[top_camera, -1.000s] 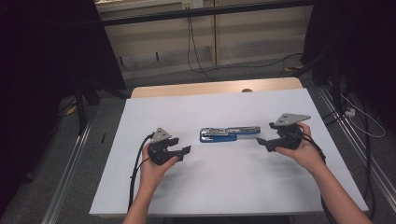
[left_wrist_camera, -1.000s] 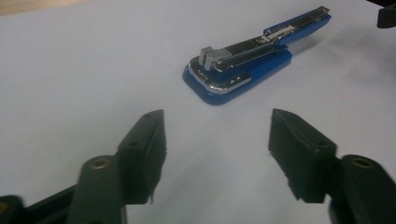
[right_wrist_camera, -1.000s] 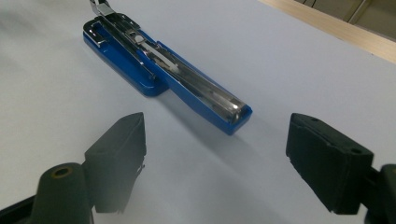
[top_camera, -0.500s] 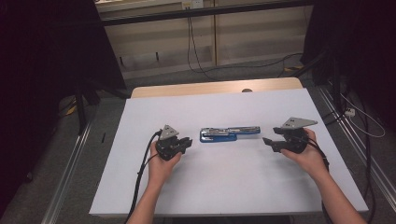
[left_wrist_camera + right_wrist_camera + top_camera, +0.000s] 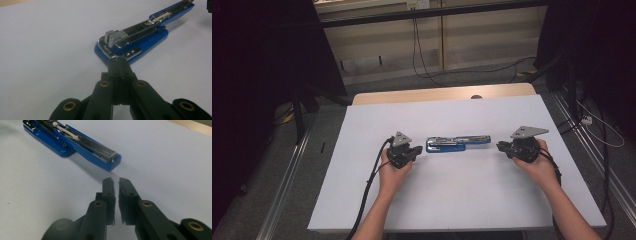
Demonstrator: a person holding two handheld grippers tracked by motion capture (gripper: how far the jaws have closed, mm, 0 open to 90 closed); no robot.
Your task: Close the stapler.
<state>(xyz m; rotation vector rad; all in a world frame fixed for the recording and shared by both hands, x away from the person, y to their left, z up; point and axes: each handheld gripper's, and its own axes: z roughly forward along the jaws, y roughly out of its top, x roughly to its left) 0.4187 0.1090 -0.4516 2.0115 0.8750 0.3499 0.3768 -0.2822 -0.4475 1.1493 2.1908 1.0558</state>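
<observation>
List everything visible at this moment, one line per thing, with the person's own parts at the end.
stapler: 1, blue with metal insides, swung open flat, mid-table between the two grippers
table: 1, white top with a wooden strip at the far edge
cables: several, black, on the floor beyond the table
left gripper: 1, black, fingers shut, tips at the stapler's left end
right gripper: 1, black, fingers nearly closed with a thin gap, just short of the stapler's right end
hands: 2, one holding each gripper, forearms entering from the bottom edge
</observation>
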